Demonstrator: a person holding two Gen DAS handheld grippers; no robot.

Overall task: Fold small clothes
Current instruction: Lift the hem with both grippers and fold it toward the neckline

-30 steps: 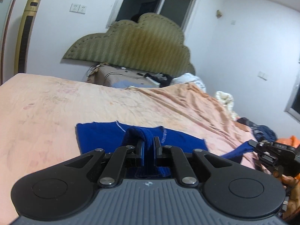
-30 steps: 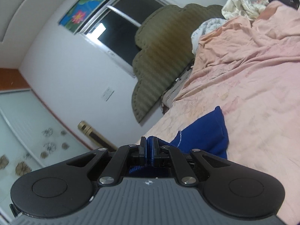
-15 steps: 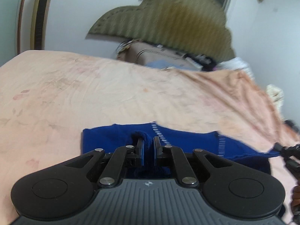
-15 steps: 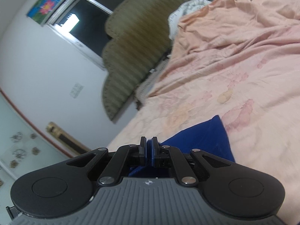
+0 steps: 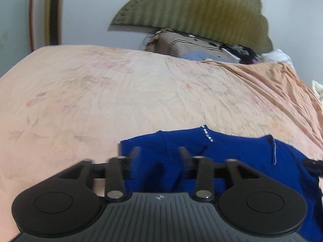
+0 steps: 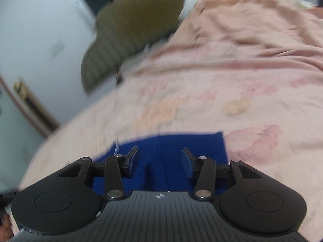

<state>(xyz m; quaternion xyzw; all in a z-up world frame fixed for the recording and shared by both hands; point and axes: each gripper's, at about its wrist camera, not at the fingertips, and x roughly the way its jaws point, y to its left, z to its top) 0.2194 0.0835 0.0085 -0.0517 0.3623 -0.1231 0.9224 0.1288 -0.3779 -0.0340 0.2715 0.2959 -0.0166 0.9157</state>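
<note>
The left claw (image 5: 158, 155) points downward, its jaws just opened and standing apart. The right claw (image 6: 160, 157) does likewise, jaws just parted, gripping nothing.

We see the garment (image 5: 232, 153) flat on the bed (image 5: 121, 100), under and ahead of both tongs; headboard (image 5: 193, 10) beyond it.

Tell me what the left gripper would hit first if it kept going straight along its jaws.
Most likely the blue garment: the left gripper points down at it, jaws open after just opening, with the cloth lying between and ahead of them on the pink bedsheet. Depth is hard to judge through the fisheye.
</note>
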